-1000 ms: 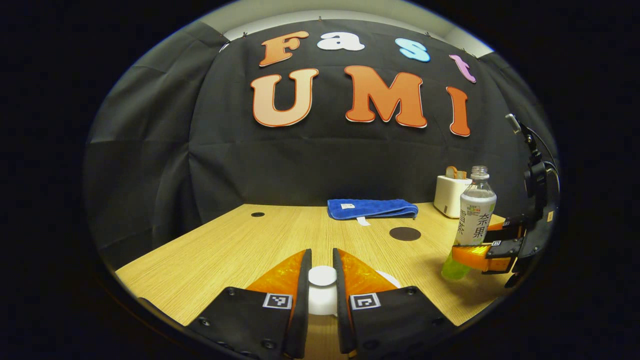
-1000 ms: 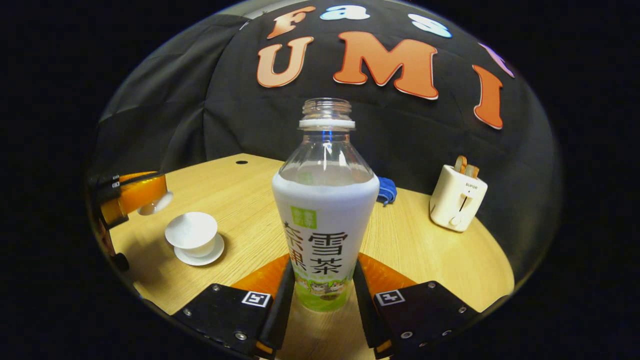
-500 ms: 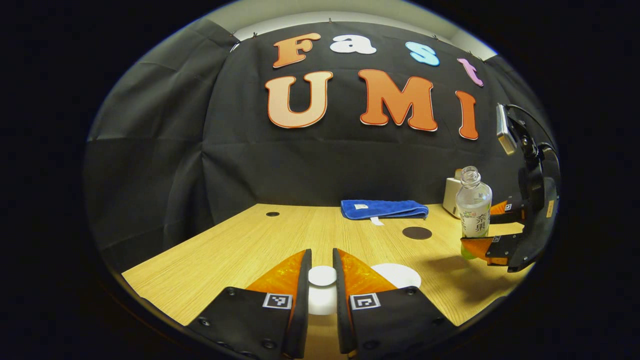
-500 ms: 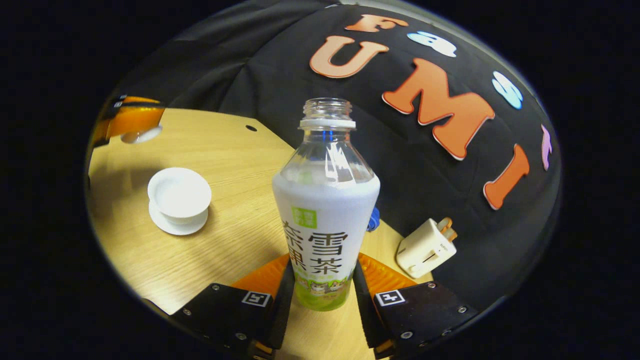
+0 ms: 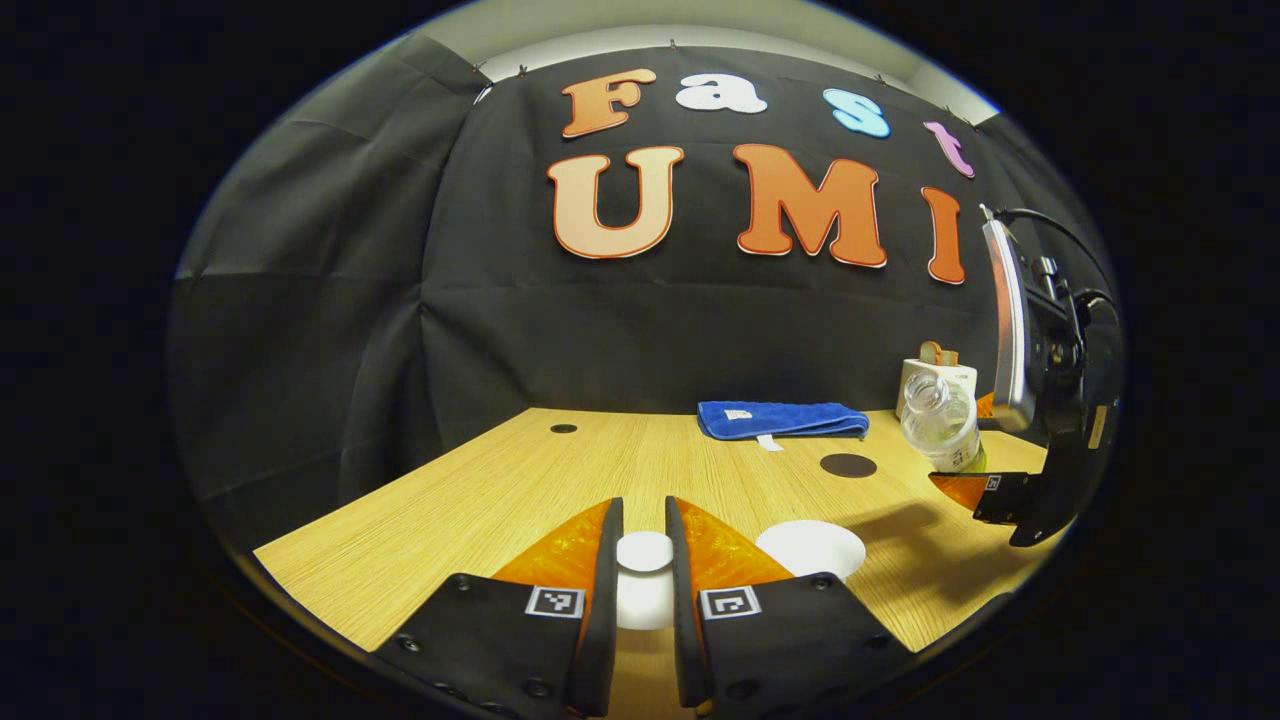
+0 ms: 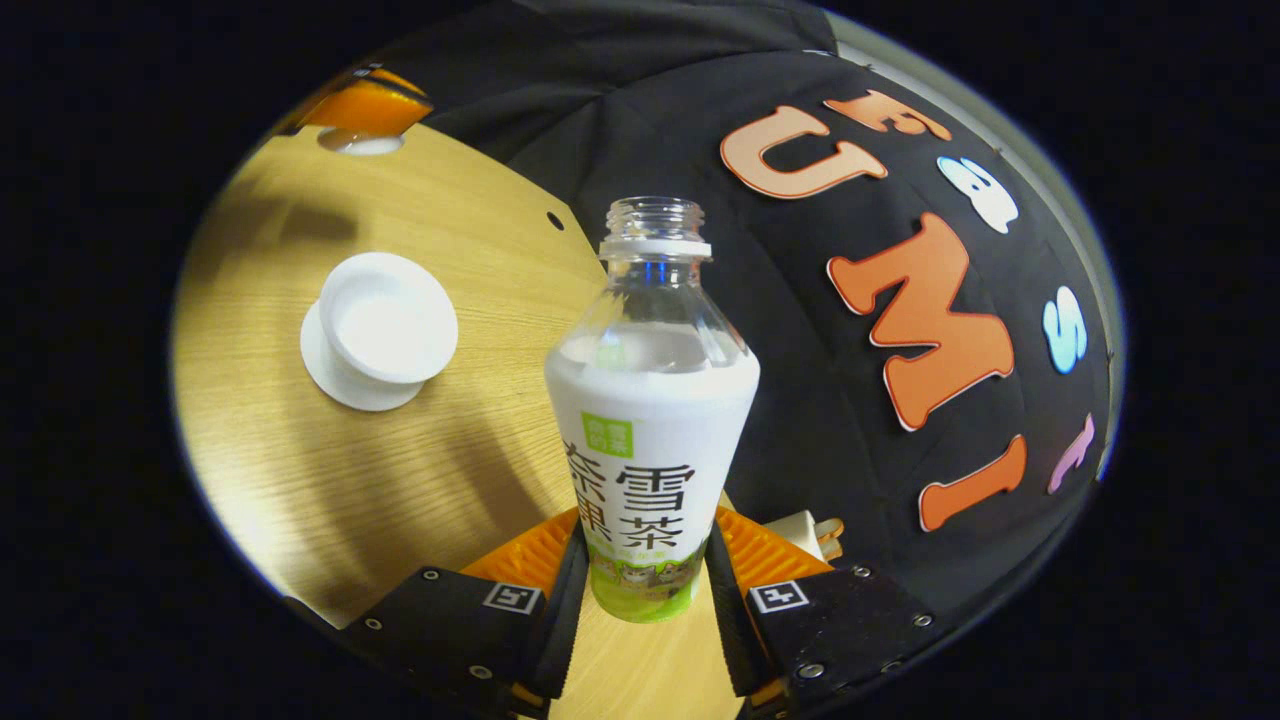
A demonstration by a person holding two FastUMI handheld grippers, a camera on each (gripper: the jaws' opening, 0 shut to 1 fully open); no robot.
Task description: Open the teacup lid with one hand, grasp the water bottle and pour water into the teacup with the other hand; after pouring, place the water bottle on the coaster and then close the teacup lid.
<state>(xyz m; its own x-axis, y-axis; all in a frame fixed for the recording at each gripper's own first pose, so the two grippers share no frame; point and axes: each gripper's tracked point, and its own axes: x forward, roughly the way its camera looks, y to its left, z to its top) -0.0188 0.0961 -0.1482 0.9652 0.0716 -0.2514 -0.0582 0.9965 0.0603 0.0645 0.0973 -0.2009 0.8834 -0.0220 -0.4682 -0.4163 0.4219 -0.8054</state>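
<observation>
My right gripper clamps the tilted bottle; my left gripper pinches the lid beside the open cup. Risk: mouth not over cup, water hits table.

Over the last second the right gripper has tipped the clear, white-labelled plastic water bottle (uncapped) steeply toward the open white porcelain teacup, now nearer its mouth.
</observation>
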